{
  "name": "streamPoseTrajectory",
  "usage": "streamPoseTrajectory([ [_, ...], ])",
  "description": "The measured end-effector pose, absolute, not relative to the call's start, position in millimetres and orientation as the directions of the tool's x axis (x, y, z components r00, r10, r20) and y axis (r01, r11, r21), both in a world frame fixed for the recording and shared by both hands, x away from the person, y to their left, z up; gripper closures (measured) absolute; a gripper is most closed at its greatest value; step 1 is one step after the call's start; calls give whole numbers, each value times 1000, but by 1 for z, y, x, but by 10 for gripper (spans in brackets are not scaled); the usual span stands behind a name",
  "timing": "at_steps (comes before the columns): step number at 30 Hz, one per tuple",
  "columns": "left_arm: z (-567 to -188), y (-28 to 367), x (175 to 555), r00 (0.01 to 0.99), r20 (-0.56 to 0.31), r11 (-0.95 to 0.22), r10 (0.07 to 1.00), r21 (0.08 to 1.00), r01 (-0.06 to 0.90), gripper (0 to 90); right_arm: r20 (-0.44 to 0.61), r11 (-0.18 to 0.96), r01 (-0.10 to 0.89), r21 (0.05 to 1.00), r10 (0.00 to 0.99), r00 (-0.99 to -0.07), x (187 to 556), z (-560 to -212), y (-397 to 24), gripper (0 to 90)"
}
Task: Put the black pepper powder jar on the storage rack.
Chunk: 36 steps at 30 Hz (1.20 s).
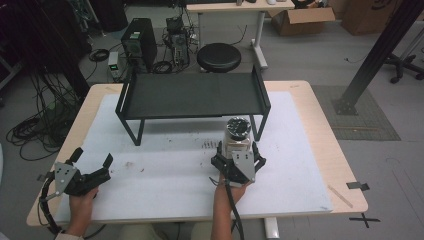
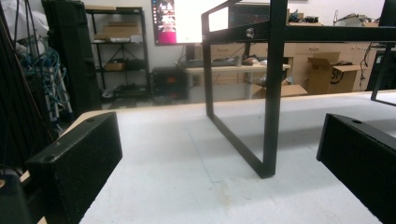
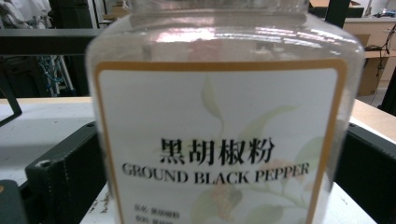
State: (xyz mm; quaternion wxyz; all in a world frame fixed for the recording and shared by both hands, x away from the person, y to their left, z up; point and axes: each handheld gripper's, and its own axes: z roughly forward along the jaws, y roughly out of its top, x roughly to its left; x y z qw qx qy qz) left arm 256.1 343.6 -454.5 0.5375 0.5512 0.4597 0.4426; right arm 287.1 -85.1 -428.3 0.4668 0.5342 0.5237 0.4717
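A clear jar labelled ground black pepper point(image 1: 236, 134) with a dark lid stands just in front of the right legs of a black metal rack point(image 1: 192, 95). My right gripper point(image 1: 237, 150) holds it from the near side. In the right gripper view the jar point(image 3: 219, 116) sits between the jaws, which press on both its sides; my right gripper point(image 3: 224, 158) is shut on it. My left gripper point(image 1: 93, 156) rests near the table's front left corner, open and holding nothing. In the left gripper view it point(image 2: 219, 154) faces the rack's left leg frame point(image 2: 273, 93).
A white mat point(image 1: 165, 185) covers most of the wooden table point(image 1: 345, 175). Behind the table are a black stool point(image 1: 218, 56), a computer tower point(image 1: 139, 42) and floor cables. A slanted black post point(image 1: 375, 55) rises at the right.
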Motion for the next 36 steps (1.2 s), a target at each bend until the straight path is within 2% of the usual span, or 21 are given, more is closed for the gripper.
streamPoseTrajectory([
  [11,-455,344,256,185,-6,0,983,1000,31,5,15,-15,111,994,1000,2,294,-428,-84,23],
  [19,-455,344,256,186,-6,1,983,1000,31,5,30,-29,108,994,1000,-7,295,-432,-86,70],
  [27,-455,344,256,186,-7,1,983,1000,31,5,30,-27,92,995,999,-35,294,-432,-86,190],
  [36,-455,344,256,186,-7,1,983,1000,31,5,14,-11,86,996,999,-37,293,-432,-87,227],
])
